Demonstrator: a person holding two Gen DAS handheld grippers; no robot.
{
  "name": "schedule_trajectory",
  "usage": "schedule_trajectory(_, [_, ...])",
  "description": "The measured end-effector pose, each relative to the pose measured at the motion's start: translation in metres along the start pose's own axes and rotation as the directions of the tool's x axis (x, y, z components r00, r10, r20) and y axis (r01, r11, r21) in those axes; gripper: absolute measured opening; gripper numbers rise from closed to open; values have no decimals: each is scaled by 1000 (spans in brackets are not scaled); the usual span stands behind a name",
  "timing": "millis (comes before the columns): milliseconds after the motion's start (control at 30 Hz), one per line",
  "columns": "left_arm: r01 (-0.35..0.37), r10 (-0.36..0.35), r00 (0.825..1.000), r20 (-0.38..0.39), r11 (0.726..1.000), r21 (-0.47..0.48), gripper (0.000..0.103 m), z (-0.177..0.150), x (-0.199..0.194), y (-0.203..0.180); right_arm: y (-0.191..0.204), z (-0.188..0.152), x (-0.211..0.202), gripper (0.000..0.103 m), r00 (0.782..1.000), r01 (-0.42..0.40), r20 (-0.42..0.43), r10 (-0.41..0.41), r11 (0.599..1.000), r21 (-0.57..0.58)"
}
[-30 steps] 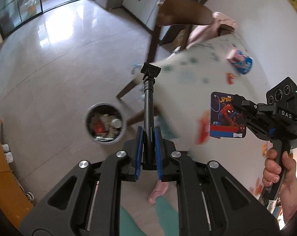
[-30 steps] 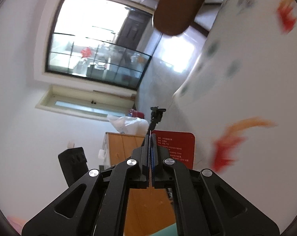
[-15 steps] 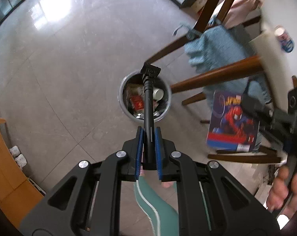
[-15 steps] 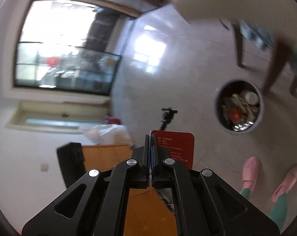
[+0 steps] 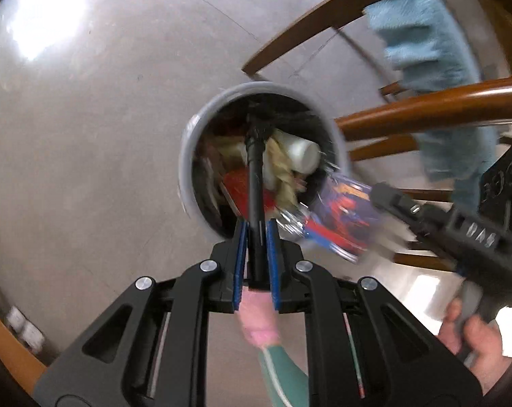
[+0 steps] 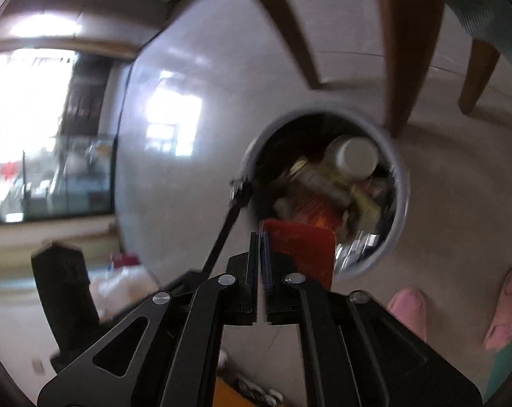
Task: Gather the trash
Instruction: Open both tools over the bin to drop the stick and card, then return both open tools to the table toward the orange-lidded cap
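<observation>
The left gripper (image 5: 256, 234) points steeply down over the grey trash bin (image 5: 188, 156), its blue pads (image 5: 241, 257) on either side of a black telescopic rod (image 5: 255, 183) whose far end reaches into the bin's mouth; the jaws are opening, and a narrow gap shows on each side of the rod. The bin stands on the grey tiled floor (image 5: 86, 135) beside wooden chair legs (image 5: 425, 108) draped with a blue towel (image 5: 425, 40), and holds a white cup (image 5: 303, 156), crumpled wrappers and a red box. To the right, the right gripper (image 6: 261, 247) slants down toward the bin's near rim, its handle gripped from below by the person's right hand (image 5: 473, 335). Its jaws are opening too, a thin slit showing between them, with the Spider-Man card package (image 5: 344, 217) at their tip, hanging over the bin's edge. Pink slippers (image 6: 408, 312) stand on the floor by the bin.
</observation>
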State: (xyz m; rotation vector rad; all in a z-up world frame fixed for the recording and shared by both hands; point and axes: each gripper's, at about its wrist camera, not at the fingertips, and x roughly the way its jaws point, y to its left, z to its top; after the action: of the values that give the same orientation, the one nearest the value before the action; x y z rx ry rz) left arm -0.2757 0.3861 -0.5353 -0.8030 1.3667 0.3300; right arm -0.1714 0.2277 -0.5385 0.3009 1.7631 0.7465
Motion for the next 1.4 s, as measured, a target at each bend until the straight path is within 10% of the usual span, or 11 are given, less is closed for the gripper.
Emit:
schedule_trajectory(100, [5, -6, 997, -70, 1000, -22, 67, 14, 36, 5, -17, 15, 14, 54, 1000, 10, -17, -9, 998, 58])
schedule_trajectory(400, [38, -38, 999, 5, 990, -138, 67, -7, -38, 4, 0, -8, -60, 56, 997, -56, -53, 62, 992, 112])
schedule_trajectory(833, [99, -62, 980, 189, 976, -193, 67, -98, -310, -42, 133, -150, -221, 56, 921, -246, -317, 225, 969, -27])
schedule_trajectory(1100, [149, -172, 954, 247, 983, 108, 67, -63, -404, -177, 174, -102, -410, 56, 935, -350, -3, 355, 920, -177])
schedule_trajectory(1400, [173, -308, 934, 183, 834, 524, 69, -40, -407, -372, 67, -66, -590, 56, 853, -215, 463, 243, 970, -113])
